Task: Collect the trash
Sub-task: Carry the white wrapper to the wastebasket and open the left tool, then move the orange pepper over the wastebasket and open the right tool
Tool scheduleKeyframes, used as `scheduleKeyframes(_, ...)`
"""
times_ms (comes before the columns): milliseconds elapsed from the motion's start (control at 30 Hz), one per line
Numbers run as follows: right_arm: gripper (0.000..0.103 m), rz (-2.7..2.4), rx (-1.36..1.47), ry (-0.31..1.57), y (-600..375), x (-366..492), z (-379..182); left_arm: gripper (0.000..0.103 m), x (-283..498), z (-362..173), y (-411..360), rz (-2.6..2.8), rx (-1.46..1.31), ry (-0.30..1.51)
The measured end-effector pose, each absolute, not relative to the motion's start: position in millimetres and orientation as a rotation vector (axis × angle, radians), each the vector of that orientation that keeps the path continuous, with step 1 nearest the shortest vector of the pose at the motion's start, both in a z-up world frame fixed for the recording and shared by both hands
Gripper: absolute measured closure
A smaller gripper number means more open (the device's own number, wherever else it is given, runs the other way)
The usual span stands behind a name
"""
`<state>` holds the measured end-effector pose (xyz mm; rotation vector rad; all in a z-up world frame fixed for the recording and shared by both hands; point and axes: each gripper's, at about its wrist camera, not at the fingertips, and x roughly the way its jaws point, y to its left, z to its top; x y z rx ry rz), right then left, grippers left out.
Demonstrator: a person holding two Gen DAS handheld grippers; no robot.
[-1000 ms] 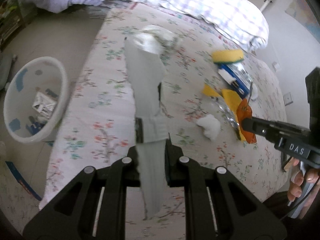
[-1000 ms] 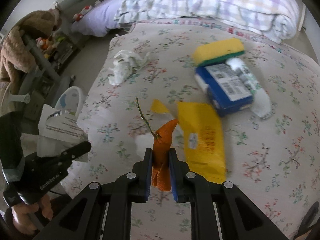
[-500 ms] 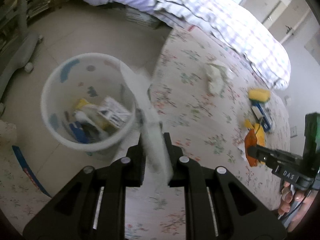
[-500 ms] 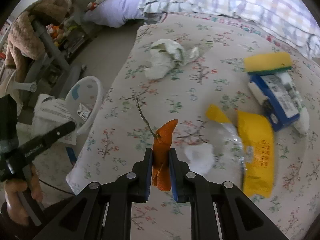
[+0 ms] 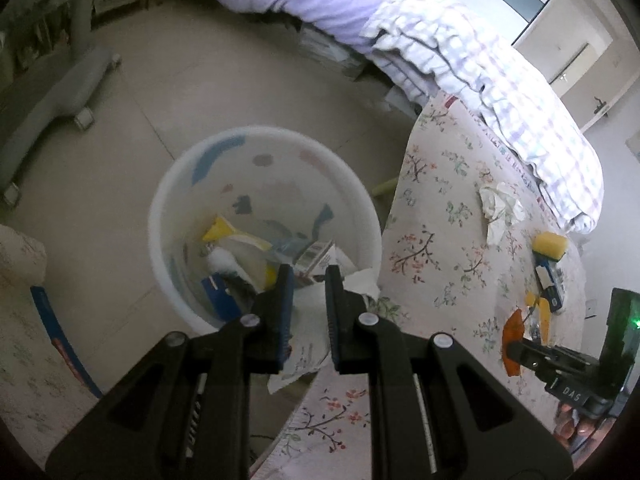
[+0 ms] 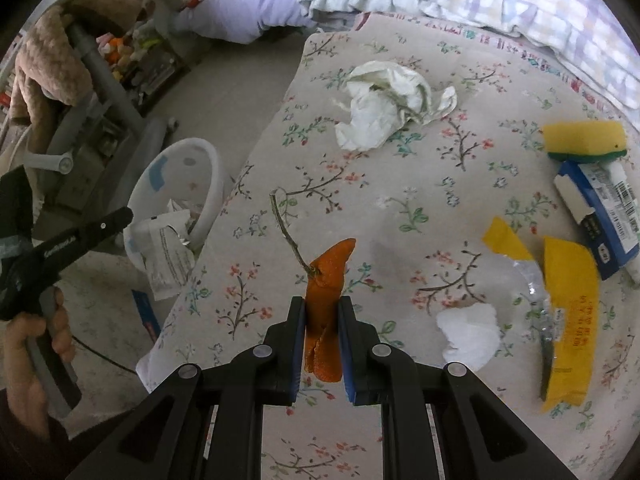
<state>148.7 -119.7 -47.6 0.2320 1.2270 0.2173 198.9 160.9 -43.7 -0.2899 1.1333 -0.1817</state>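
My left gripper (image 5: 308,270) hangs over the near rim of a white trash bin (image 5: 168,184) on the floor; its jaws are opening. A white printed paper (image 5: 310,344) lies loose across the gap between them and droops over the bin's edge, also seen from the right wrist as the paper (image 6: 164,252) under the left gripper (image 6: 120,216). My right gripper (image 6: 323,300) is shut on an orange peel (image 6: 328,272) with a thin stem, held above the flowered bed cover (image 6: 280,168). The bin holds several wrappers.
On the bed lie a crumpled white paper (image 6: 392,104), a yellow sponge (image 6: 582,136), a blue box (image 6: 600,208), a yellow wrapper (image 6: 572,292) and a white tissue (image 6: 470,328). A grey wheeled stand (image 5: 60,92) sits on the floor beyond the bin.
My left gripper swung from above the bed to over the bin, and its jaws have parted around the paper. The right gripper carried the peel leftward along the bed toward the bin side.
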Motion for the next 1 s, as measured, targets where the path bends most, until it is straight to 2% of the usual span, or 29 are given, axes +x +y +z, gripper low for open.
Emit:
scheduleKeyframes(100, 0.086, 0.22, 0.224, 1.233, -114, 150, -50, 0.052, 199, -49, 161, -0.206, -0.306, 1.154)
scheduleKeyframes(133, 0.086, 0.221, 0.222, 1.233, -112, 150, -50, 0.046, 198, -50, 162, -0.213, -0.314, 1.157)
scheduleKeyframes(200, 0.086, 0.223, 0.221, 1.232, -110, 149, -50, 0.044, 198, -51, 163, -0.227, -0.33, 1.165)
scheduleKeyframes(300, 0.086, 0.223, 0.221, 1.232, -110, 149, -49, 0.035, 197, -54, 165, -0.264, -0.365, 1.189)
scheduleKeyframes(467, 0.086, 0.221, 0.223, 1.233, -108, 148, -50, 0.035, 192, -62, 161, -0.311, -0.359, 1.234)
scheduleKeyframes(500, 0.086, 0.221, 0.224, 1.233, -108, 148, -50, 0.036, 192, -63, 160, -0.317, -0.352, 1.237)
scheduleKeyframes(567, 0.086, 0.222, 0.225, 1.231, -110, 148, -49, 0.055, 190, -66, 157, -0.33, -0.33, 1.248)
scheduleKeyframes(600, 0.086, 0.222, 0.225, 1.23, -110, 148, -49, 0.075, 190, -68, 156, -0.333, -0.317, 1.256)
scheduleKeyframes(633, 0.086, 0.223, 0.226, 1.23, -111, 148, -49, 0.089, 190, -71, 154, -0.336, -0.3, 1.266)
scheduleKeyframes(767, 0.086, 0.223, 0.226, 1.229, -111, 147, -48, 0.092, 187, -67, 149, -0.351, -0.254, 1.241)
scheduleKeyframes(1000, 0.086, 0.219, 0.226, 1.227, -109, 147, -47, 0.098, 188, -37, 166, -0.307, -0.336, 1.1)
